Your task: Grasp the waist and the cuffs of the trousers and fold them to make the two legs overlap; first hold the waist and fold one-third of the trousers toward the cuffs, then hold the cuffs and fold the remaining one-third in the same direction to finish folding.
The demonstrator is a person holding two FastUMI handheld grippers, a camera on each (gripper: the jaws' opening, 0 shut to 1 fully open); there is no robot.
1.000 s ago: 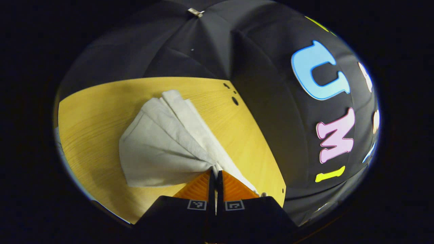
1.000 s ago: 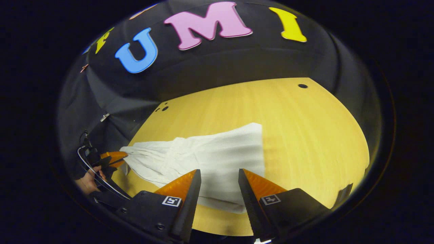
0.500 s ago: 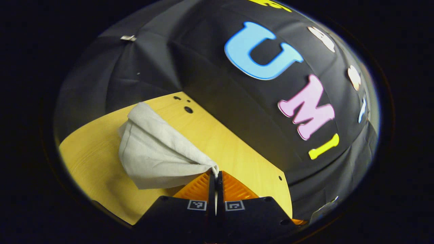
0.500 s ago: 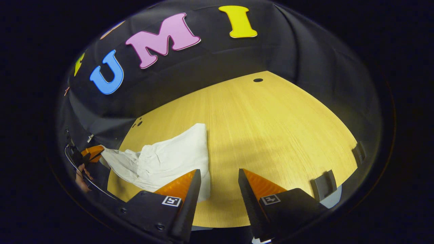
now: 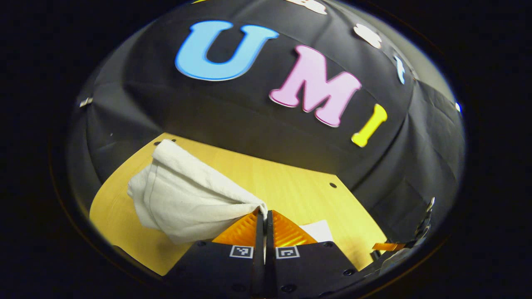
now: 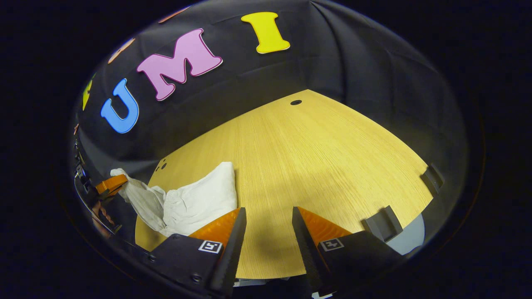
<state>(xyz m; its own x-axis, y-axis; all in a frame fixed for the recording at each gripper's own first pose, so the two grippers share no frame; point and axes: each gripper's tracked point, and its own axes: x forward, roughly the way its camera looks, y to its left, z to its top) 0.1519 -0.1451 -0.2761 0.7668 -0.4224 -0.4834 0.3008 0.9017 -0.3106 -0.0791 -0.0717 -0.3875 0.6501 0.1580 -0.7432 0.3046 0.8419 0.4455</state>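
Observation:
The white trousers (image 5: 183,199) lie bunched on the yellow wooden table (image 5: 291,187), with one end lifted off it. My left gripper (image 5: 264,212) is shut on that lifted end, and the cloth drapes away to the left. In the right gripper view the trousers (image 6: 199,201) sit at the lower left, heaped in folds. The left gripper (image 6: 109,185) pinches their far end there, with a hand (image 6: 102,211) below it. My right gripper (image 6: 268,230) is open over bare table to the right of the cloth, holding nothing. Whether the held end is waist or cuff is unclear.
Two dark brackets (image 6: 384,222) (image 6: 432,178) stick up at the table's near right edge. Small holes (image 6: 296,102) mark the far corner. A white patch of cloth (image 5: 318,230) shows beside my left fingers. The black booth wall (image 6: 332,62) closes in the far side.
My left gripper, still shut on the cloth, has carried its end across, bunching the trousers together. My right gripper has drawn off the trousers to the right and stayed open.

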